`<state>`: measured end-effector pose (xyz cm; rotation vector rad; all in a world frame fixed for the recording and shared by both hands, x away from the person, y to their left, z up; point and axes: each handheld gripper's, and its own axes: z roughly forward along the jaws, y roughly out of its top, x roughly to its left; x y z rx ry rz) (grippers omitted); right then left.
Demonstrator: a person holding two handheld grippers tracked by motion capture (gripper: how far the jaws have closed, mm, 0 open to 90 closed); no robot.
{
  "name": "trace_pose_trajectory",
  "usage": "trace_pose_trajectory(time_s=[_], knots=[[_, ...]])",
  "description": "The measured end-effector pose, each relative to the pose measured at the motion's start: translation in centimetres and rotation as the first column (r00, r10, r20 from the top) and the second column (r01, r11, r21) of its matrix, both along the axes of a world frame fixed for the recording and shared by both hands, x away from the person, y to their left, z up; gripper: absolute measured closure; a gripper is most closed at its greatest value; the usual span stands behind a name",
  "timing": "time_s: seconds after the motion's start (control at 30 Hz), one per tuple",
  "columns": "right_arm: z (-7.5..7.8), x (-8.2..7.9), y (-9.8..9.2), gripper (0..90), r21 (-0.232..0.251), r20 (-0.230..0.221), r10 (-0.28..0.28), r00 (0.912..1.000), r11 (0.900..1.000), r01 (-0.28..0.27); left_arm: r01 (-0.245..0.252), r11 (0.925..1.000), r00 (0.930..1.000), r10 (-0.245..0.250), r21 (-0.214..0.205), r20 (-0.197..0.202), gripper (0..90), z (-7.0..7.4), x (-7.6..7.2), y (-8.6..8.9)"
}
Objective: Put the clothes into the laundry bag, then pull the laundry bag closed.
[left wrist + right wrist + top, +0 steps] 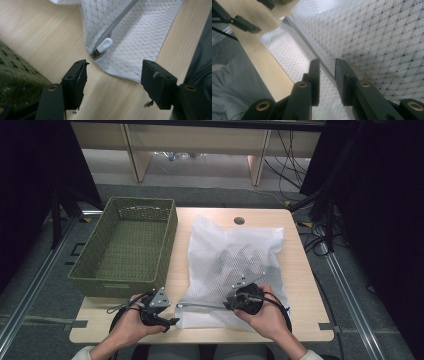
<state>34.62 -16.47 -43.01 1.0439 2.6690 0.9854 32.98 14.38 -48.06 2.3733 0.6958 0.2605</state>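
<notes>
Both tongs stand open at the near edge of the white mesh bag.

The left tongs (pixel 113 72), wide, sit just before the zipper pull (pixel 105 45); the right tongs (pixel 327 75), narrow, straddle the zipper (pixel 312 48) without pressing. The mesh bag (pixel 235 255) lies flat on the surface (pixel 300 285), beside the green basket (pixel 127 245).

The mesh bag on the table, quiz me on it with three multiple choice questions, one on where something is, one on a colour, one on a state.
1. Where does the basket stand relative to the mesh bag?
A. To its left
B. To its right
C. On top of it

2. What colour is the zipper pull?
A. Red
B. White
C. Black

3. How do the left gripper's jaws stand?
A. Clamped on the pull
B. Shut on the basket rim
C. Apart, holding nothing

Answers: 1 A, the high view shows the basket left of the bag. 2 B, the left gripper view shows a white pull. 3 C, bare table shows between the jaws.
</notes>
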Motion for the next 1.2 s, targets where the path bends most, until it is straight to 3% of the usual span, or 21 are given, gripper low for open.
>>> trace_pose_trajectory(time_s=[0.1, 0.2, 0.3, 0.33, 0.37, 0.43, 0.47, 0.6, 0.63, 0.67, 0.87, 0.9, 0.97, 1.2], knots=[[-0.4, 0.2, 0.1, 75.7, -0.002, 0.020, -0.009, 0.9998, 1.0000, 0.009, -0.006, 1.0000, 0.9999, 0.006, 0.007, -0.011, 34.3, -0.1, 0.1, 0.3], [-0.4, 0.3, -0.1, 75.4, 0.012, 0.004, -0.016, 0.9999, 0.9998, 0.016, -0.036, 0.9993, 0.9987, 0.035, -0.009, -0.038, 32.8, -0.4, 0.2, 0.3], [-0.5, 0.3, -0.4, 75.2, 0.022, -0.002, -0.030, 0.9995, 0.9993, 0.030, -0.028, 0.9994, 0.9982, 0.027, -0.019, -0.053, 32.6, -0.6, 0.2, 0.0], [-0.6, 0.4, -0.5, 75.3, 0.019, 0.022, -0.016, 0.9996, 0.9997, 0.016, -0.022, 0.9997, 0.9985, 0.021, -0.009, -0.051, 32.5, -0.6, 0.1, -0.1], [-0.6, 0.4, -0.5, 75.2, 0.022, 0.004, -0.029, 0.9996, 0.9994, 0.029, -0.017, 0.9996, 0.9982, 0.016, -0.020, -0.057, 32.4, -0.8, 0.2, -0.2], [-0.7, 0.4, -0.6, 75.2, 0.021, 0.020, -0.023, 0.9995, 0.9995, 0.022, -0.007, 0.9999, 0.9991, 0.006, -0.011, -0.041, 32.1, -0.7, 0.2, -0.2], [-0.5, 0.3, -0.6, 75.3, 0.028, 0.005, -0.033, 0.9994, 0.9991, 0.033, -0.022, 0.9996, 0.9984, 0.021, -0.020, -0.053, 31.9, -0.7, 0.2, -0.2], [-0.4, 0.2, -0.3, 75.3, 0.028, 0.012, -0.029, 0.9995, 0.9992, 0.028, -0.023, 0.9997, 0.9989, 0.022, -0.011, -0.042, 31.4, -0.6, 0.2, 0.0], [-0.5, 0.2, -0.2, 75.2, 0.028, 0.023, -0.017, 0.9996, 0.9995, 0.016, -0.040, 0.9989, 0.9980, 0.039, -0.025, -0.050, 31.4, -0.7, 0.1, -0.1], [-0.4, 0.2, -0.1, 75.3, 0.025, 0.008, -0.022, 0.9997, 0.9994, 0.022, -0.020, 0.9996, 0.9990, 0.019, -0.018, -0.040, 31.4, -0.6, 0.2, 0.0], [-0.5, 0.2, -0.1, 75.7, 0.036, 0.024, -0.034, 0.9991, 0.9988, 0.034, -0.029, 0.9992, 0.9992, 0.028, -0.027, -0.030, 30.3, -0.4, 0.1, 0.0], [-0.5, 0.2, -0.1, 75.7, 0.037, 0.021, -0.038, 0.9991, 0.9986, 0.037, -0.049, 0.9982, 0.9979, 0.047, -0.035, -0.044, 29.8, -0.4, 0.1, -0.1], [-0.4, 0.3, 0.0, 75.8, 0.029, 0.008, -0.028, 0.9996, 0.9992, 0.028, -0.036, 0.9989, 0.9988, 0.035, -0.030, -0.034, 29.5, -0.4, 0.1, 0.1], [0.0, 0.7, 1.7, 75.3, 0.043, 0.004, -0.010, 0.9999, 0.9990, 0.010, -0.052, 0.9980, 0.9977, 0.050, -0.036, -0.045, 29.5, -0.6, 0.0, 0.1]])
